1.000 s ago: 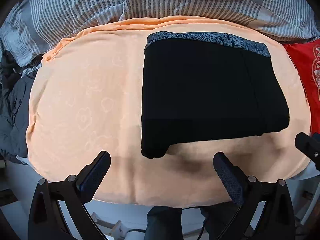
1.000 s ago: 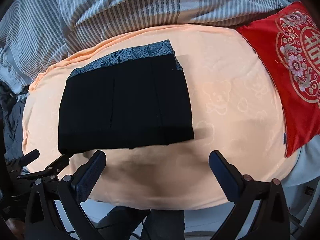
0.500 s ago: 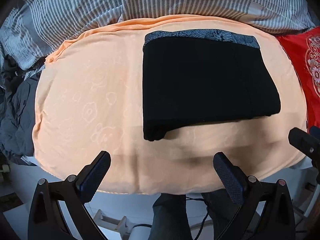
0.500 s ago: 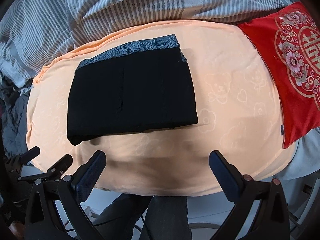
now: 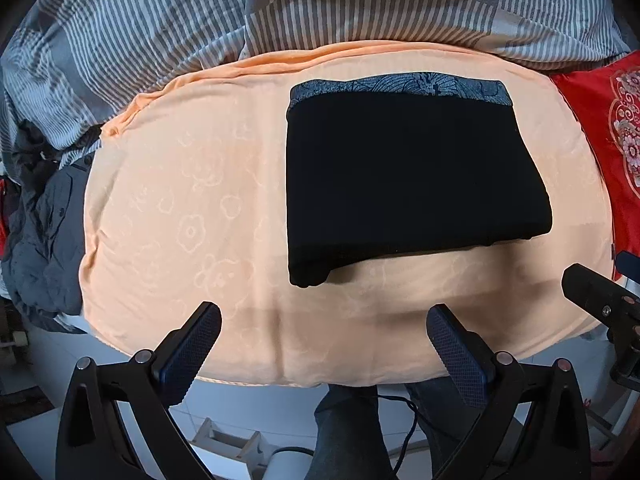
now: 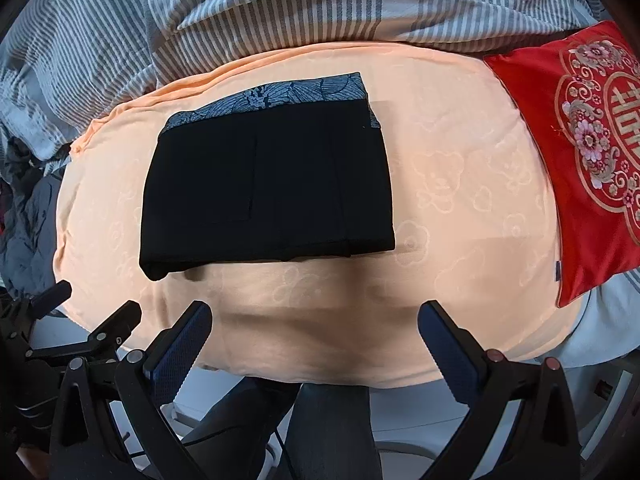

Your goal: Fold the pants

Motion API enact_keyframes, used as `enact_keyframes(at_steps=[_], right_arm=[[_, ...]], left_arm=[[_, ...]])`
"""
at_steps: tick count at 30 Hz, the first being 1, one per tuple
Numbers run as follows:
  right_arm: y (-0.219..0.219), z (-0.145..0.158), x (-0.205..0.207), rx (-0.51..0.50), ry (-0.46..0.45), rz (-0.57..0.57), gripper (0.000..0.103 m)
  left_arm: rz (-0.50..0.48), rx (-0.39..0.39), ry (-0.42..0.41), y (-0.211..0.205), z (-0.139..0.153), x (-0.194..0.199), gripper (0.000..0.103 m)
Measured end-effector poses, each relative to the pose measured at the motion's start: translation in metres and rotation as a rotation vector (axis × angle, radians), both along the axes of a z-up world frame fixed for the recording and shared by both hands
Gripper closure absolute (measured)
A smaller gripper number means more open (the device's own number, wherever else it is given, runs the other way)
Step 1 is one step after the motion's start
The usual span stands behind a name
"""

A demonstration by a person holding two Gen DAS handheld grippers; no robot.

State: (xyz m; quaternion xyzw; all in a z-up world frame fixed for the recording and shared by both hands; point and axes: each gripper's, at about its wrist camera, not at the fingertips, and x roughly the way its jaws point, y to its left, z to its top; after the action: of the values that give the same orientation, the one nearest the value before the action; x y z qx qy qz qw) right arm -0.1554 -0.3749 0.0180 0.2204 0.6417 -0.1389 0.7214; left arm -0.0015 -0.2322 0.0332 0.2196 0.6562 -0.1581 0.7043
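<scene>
Black pants (image 5: 404,184) (image 6: 268,192) lie folded into a compact rectangle on the peach blanket (image 5: 192,216) (image 6: 460,200). A grey-blue patterned band runs along their far edge. One bottom-left corner of the fold sticks out slightly. My left gripper (image 5: 324,344) hangs open above the blanket's near edge, well short of the pants, with nothing between its fingers. My right gripper (image 6: 316,340) is likewise open and empty, near the same edge. Each view catches part of the other gripper at its side.
A striped grey duvet (image 5: 280,4) (image 6: 280,4) is bunched behind the blanket. A red embroidered cushion (image 6: 592,152) (image 5: 616,128) lies at the right. Dark grey clothes (image 5: 44,232) are heaped at the left. A person's legs (image 6: 328,432) and pale floor show below the bed's edge.
Both grippers have pulled back and up from the bed, so the pants look smaller and farther away. The pants have not moved. Both grippers stayed open.
</scene>
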Motion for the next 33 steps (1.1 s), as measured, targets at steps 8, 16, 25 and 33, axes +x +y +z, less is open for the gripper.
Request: enact_keyframes(at_steps=[8,16,25,33], right_arm=[[-0.011,0.0,0.004,0.028,0.01,0.004,0.0],[-0.019,-0.002,0.01,0.047,0.023,0.023,0.0],[-0.017,0.0,0.016,0.06,0.029,0.064,0.0],[-0.018,0.002,0.021,0.078,0.029,0.082,0.0]], left_arm=[[0.0,0.009,0.012,-0.013,0.004,0.001,0.0],[0.022,0.023,0.02,-0.018,0.006,0.001,0.0],[0.055,0.015,0.039,-0.019,0.009,-0.001,0.0],[0.07,0.01,0.04,-0.019,0.013,0.0,0.0]])
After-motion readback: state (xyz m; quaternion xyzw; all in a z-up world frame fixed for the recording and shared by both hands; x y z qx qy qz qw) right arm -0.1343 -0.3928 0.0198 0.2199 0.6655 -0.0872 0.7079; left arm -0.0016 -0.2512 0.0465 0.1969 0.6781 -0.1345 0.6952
